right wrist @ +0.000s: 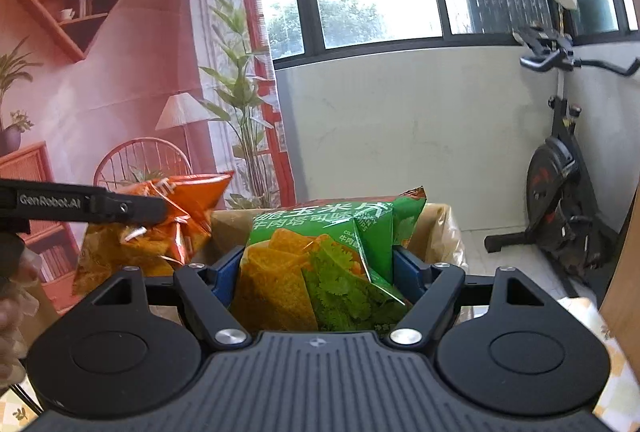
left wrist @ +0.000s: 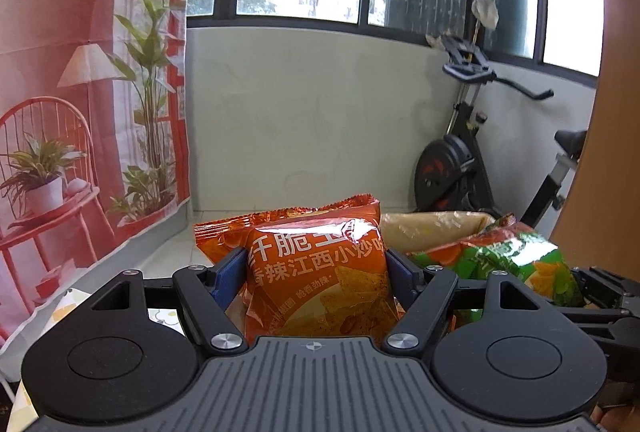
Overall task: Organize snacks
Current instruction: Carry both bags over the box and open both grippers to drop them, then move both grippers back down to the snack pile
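My left gripper (left wrist: 316,272) is shut on an orange chip bag (left wrist: 320,272) and holds it upright in the air. The same bag shows at the left of the right wrist view (right wrist: 160,232), with the left gripper's finger (right wrist: 100,206) across it. My right gripper (right wrist: 320,272) is shut on a green chip bag (right wrist: 320,264), which also shows in the left wrist view (left wrist: 500,260). Both bags hang side by side just in front of a cardboard box lined with clear plastic (right wrist: 440,232), seen in the left wrist view too (left wrist: 432,228).
A black exercise bike (right wrist: 560,192) stands at the right by the white wall under the window. A red printed backdrop (right wrist: 100,72) hangs at the left. A yellow-patterned tablecloth (right wrist: 608,352) lies below. A wooden panel (left wrist: 600,152) is at the far right.
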Demonstrator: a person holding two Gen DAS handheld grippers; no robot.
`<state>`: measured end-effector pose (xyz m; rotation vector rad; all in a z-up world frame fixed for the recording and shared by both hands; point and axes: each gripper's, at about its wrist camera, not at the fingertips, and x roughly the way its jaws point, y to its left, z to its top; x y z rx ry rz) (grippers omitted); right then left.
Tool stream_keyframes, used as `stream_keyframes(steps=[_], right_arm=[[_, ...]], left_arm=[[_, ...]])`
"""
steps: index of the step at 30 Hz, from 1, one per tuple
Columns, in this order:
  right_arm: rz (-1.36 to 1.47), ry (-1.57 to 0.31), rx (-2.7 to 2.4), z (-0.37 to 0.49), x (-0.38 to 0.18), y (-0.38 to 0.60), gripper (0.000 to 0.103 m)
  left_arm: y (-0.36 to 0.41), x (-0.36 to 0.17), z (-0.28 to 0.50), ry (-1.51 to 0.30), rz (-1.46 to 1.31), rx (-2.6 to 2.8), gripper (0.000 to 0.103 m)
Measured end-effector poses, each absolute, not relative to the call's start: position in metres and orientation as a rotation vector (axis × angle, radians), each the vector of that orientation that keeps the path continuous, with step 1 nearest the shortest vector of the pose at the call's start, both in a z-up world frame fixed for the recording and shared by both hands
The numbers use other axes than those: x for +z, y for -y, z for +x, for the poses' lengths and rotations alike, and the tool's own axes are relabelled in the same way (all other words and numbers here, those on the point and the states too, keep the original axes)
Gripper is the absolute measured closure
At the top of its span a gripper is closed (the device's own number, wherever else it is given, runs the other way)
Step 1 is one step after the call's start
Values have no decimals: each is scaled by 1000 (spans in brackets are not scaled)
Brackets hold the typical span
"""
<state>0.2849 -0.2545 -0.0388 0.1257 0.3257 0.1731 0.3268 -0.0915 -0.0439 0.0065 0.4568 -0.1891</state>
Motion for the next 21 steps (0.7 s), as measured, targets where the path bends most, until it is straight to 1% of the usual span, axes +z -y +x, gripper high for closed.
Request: stream_keyframes(steps=[3,5,6,7,10,11,21], right_arm=[[146,-329,169,288,-43,259,25],[155,-355,150,293,-45,262,23],[160,-369,140,294,-46,263,23],[165,-388,128,296,-47,264,22],[178,-398,122,295,-48,263,13],[179,-391,122,293,-47,263,11],[160,-379,102,259,-33,258,11]], left_arm=[[95,-47,335,-487,23,-199,25],[94,-50,337,-508,28,-206,21],[93,-50,339,-518,31,-205,18],[91,-51,338,-527,31,-200,17],[84,-50,337,-531,25,-196,17],[82,-48,337,-533,21,-192,17],[57,-19,304,-514,-1,-154,17]])
